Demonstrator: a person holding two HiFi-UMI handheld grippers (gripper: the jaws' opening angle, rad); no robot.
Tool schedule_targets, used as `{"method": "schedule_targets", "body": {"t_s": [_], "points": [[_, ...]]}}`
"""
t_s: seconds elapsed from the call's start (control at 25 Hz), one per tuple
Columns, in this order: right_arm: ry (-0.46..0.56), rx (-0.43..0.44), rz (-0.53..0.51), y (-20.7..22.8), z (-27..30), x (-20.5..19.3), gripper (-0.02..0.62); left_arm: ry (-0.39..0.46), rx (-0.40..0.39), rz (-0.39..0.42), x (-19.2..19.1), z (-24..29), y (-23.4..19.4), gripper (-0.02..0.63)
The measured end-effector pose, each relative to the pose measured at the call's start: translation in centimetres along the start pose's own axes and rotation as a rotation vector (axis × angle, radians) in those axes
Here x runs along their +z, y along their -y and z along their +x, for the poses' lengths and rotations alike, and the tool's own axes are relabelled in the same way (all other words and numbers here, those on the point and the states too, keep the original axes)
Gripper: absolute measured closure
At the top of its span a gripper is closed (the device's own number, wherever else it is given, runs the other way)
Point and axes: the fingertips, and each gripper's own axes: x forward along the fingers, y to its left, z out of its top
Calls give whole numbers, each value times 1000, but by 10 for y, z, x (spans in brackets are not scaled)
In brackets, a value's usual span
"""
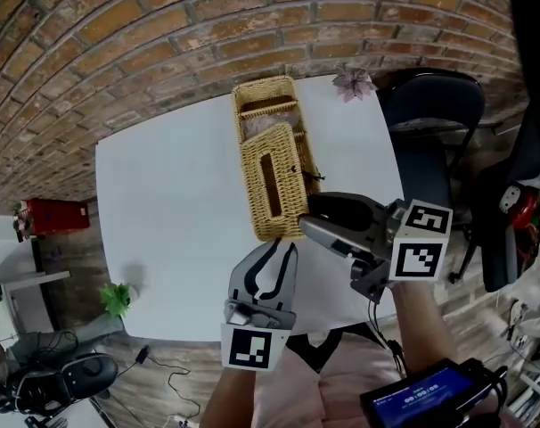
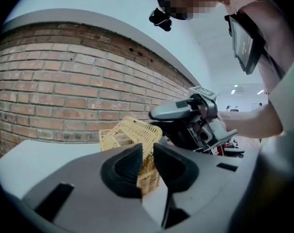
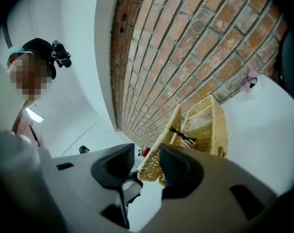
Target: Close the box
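Note:
A long wicker box lies on the white table, running away from me. Its far part shows an open compartment, and a slotted wicker lid covers the near part. My left gripper points at the box's near end. In the left gripper view its jaws stand a narrow gap apart, with the box showing through. My right gripper reaches the near right corner. Its jaws are apart, and a wicker edge lies in the gap; I see no pad pressing on it.
A pink paper flower lies at the table's far right corner, with a dark chair just beyond. A brick wall backs the table. On the floor at the left are a green plant and a red item.

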Motion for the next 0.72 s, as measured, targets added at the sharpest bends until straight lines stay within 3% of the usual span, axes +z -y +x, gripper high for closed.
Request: {"method": "schedule_targets", "body": {"t_s": [0.16, 0.4, 0.72], "points": [[9, -100, 7, 22, -8, -5, 508, 1, 4, -36, 0, -10, 0, 531], [-15, -205, -28, 44, -17, -16, 510, 29, 14, -52, 4, -17, -10, 531], [-32, -257, -19, 71, -22, -33, 509, 35, 37, -74, 5, -25, -18, 531]]}}
